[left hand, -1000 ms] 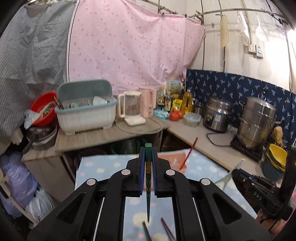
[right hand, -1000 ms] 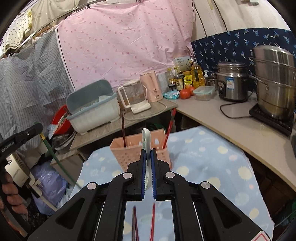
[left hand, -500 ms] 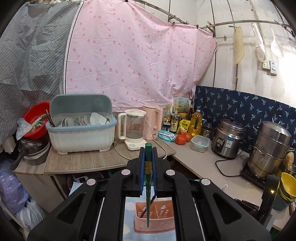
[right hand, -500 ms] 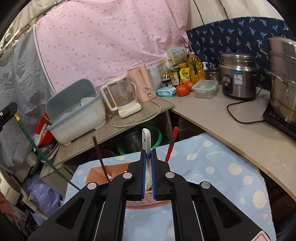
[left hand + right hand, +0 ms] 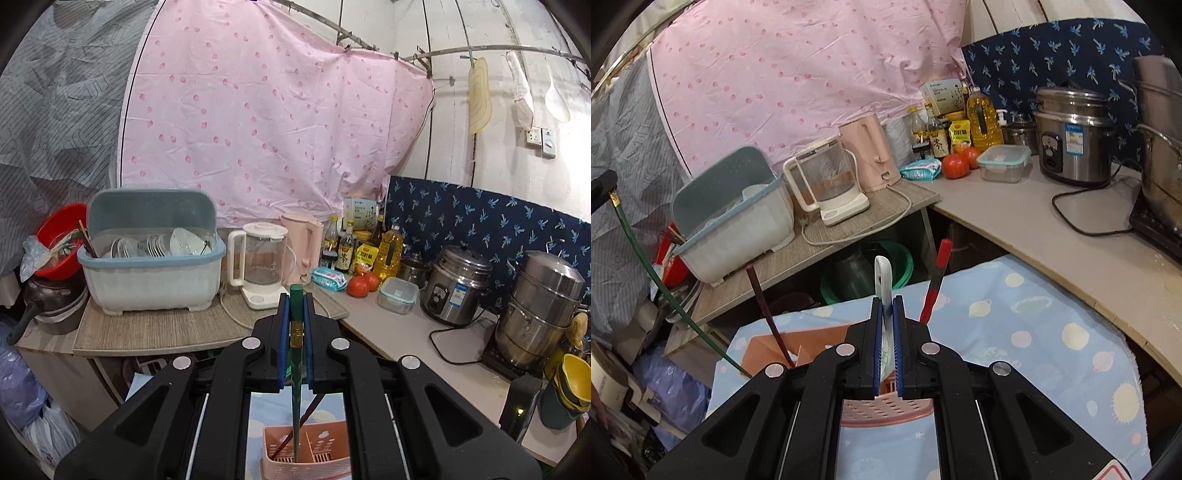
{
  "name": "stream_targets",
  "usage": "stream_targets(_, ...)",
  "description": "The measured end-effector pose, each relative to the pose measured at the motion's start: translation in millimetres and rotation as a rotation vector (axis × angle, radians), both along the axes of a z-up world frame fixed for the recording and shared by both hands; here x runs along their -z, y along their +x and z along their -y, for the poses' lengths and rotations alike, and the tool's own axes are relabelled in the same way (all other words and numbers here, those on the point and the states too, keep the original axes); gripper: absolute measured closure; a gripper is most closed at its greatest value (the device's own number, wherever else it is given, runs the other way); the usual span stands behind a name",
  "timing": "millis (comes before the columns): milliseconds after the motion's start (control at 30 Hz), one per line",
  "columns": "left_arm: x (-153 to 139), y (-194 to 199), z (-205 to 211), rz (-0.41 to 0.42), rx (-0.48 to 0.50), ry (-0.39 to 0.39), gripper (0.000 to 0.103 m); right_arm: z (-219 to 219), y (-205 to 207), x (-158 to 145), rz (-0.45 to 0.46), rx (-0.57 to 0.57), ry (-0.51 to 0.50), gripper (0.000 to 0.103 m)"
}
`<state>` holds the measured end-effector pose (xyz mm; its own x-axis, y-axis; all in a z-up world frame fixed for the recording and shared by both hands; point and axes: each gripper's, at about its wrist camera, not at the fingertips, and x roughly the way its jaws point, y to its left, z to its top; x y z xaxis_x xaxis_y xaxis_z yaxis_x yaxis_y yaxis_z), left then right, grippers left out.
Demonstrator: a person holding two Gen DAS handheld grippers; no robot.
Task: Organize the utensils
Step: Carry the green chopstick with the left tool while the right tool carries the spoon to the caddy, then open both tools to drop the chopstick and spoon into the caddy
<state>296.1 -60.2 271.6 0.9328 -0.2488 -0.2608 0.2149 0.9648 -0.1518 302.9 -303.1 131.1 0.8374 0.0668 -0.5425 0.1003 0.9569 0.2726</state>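
Left wrist view: left gripper (image 5: 296, 306) fingers clamped on green chopstick (image 5: 295, 387), tip down in pink utensil basket (image 5: 328, 448) beside a dark red chopstick (image 5: 308, 411) | right gripper (image 5: 885, 310) fingers closed on white spoon (image 5: 884, 275) above basket | red chopstick (image 5: 936, 282) stands in basket on blue cloth (image 5: 1034, 332)

Pink dotted curtain (image 5: 273, 122) on white wall; wooden counter (image 5: 159, 328) beneath.
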Motion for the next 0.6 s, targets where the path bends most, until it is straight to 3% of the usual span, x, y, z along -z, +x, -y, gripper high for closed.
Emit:
stream_targets(133,1.1,4.7,-0.2,0.006,-0.012,0.002,0.096,-1.5,4.4,4.3,-0.008,0.004,-0.016,0.097)
stream_targets(367,35.9,24.0,2.2,-0.074,-0.033,0.02,0.096,-7.8,13.5,25.8,-0.076,-0.026,-0.031,0.096)
stream_targets(600,51.5,21.3,-0.9,-0.109,-0.033,0.027,0.09,-9.9,0.8,21.5,-0.042,-0.012,-0.043,0.091)
